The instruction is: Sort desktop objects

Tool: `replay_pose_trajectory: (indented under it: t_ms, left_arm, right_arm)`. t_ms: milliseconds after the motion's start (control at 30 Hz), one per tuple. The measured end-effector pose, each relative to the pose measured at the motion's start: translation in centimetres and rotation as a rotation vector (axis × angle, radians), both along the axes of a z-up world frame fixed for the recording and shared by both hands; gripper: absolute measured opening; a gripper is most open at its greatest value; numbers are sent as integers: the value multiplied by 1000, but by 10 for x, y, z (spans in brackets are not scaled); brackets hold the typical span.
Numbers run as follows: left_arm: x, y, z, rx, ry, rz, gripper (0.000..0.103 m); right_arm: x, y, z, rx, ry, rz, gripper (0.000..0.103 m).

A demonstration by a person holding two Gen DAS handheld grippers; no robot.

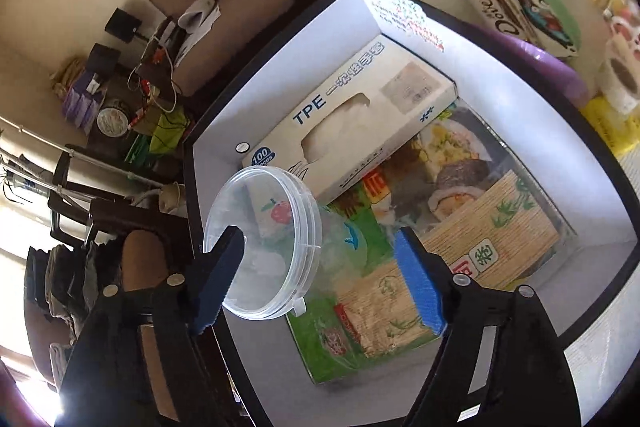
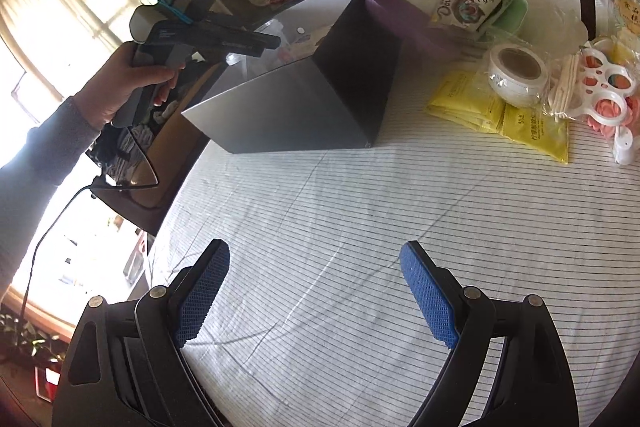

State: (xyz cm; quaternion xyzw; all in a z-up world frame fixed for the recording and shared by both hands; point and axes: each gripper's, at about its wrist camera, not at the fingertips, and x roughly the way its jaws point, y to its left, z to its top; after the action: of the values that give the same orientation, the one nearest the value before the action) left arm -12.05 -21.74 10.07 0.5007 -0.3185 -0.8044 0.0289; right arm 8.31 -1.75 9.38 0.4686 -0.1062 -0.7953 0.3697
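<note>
Left wrist view looks down into the open storage box [image 1: 280,75], dark outside and pale inside. At the box's left wall a clear round container [image 1: 276,243] with a small red fruit picture lies tilted against the left pad [image 1: 218,279] of the left gripper [image 1: 320,279]; its jaws stand spread, the right pad clear of it, so whether it is gripped cannot be told. Deeper in the box lies a glove carton [image 1: 360,119] marked TPE, and beneath it a packaged bamboo sushi mat [image 1: 472,227] covers the box floor. Beyond the box's right wall sit Dove chocolate packs [image 1: 516,11].

Right wrist view shows a person's hand [image 2: 124,83] holding the left gripper above the box's [image 2: 352,67] left side. Right of the box lie a roll of white tape [image 2: 516,71] and yellow sachets [image 2: 500,115]. In front of the box, the right gripper [image 2: 316,295] hovers over the striped tablecloth [image 2: 340,207], jaws wide apart and empty.
</note>
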Motion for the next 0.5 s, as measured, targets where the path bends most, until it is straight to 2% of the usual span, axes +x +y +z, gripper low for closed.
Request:
replay_pose_trajectory:
  t_ms: [67, 133, 267, 367, 433, 500]
  left_arm:
    - [-3, -12, -3, 16, -14, 26, 59]
    - [-2, -26, -5, 30, -17, 54, 53]
    - [0, -57, 4, 109, 8, 122, 38]
    - [5, -74, 15, 207, 26, 148, 37]
    - [9, -83, 19, 262, 40, 152, 36]
    - [14, -90, 23, 304, 58, 153, 36]
  right_arm:
    - [2, -3, 1, 8, 11, 17, 90]
    - [5, -6, 2, 18, 29, 29, 90]
    - [7, -9, 15, -4, 65, 40, 90]
    - [-8, -18, 42, -51, 83, 49, 89]
    - [-33, -31, 70, -115, 81, 52, 89]
    - [-66, -49, 100, -188, 62, 52, 83]
